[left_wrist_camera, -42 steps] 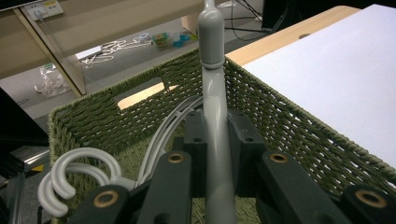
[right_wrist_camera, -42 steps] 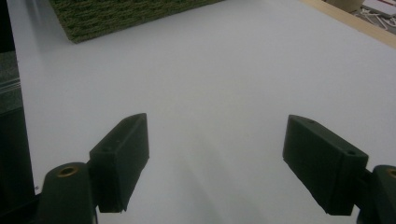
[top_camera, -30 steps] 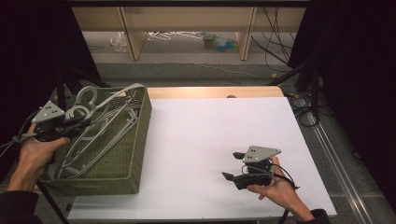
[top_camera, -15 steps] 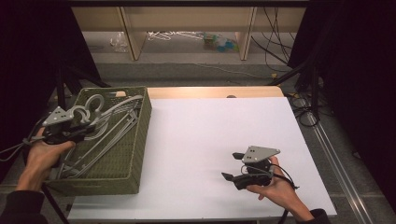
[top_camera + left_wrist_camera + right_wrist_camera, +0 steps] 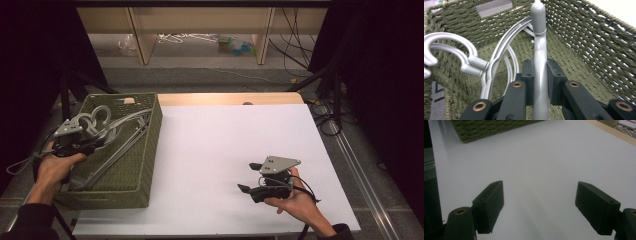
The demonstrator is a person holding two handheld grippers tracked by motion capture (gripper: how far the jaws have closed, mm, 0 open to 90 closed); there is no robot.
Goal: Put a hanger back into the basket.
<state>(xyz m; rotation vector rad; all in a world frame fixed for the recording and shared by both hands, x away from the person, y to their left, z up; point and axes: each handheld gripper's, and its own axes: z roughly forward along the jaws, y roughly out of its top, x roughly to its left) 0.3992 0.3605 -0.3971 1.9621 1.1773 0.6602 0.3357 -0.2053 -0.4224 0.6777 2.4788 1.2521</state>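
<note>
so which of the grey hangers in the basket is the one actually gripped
The hanger running straight up between the left gripper pads is clamped; the other hangers lie loose beside it in the basket.

White worktop (image 5: 225, 150) with a wooden far edge, dark curtains (image 5: 385, 75) on both sides, grey floor (image 5: 200, 75) beyond, pale wooden shelf legs (image 5: 137, 35), cables (image 5: 325, 115) trailing right.

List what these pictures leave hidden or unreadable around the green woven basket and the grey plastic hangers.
- Held grey plastic hanger: in the left gripper view its lower end is cut off by the bottom edge, behind the left tongs.
- Hanger count in the green woven basket: too tangled and small in the high view.
- Basket's near left corner: covered by the hand, high view.
- Items on the floor beyond the table: too small, high view.
</note>
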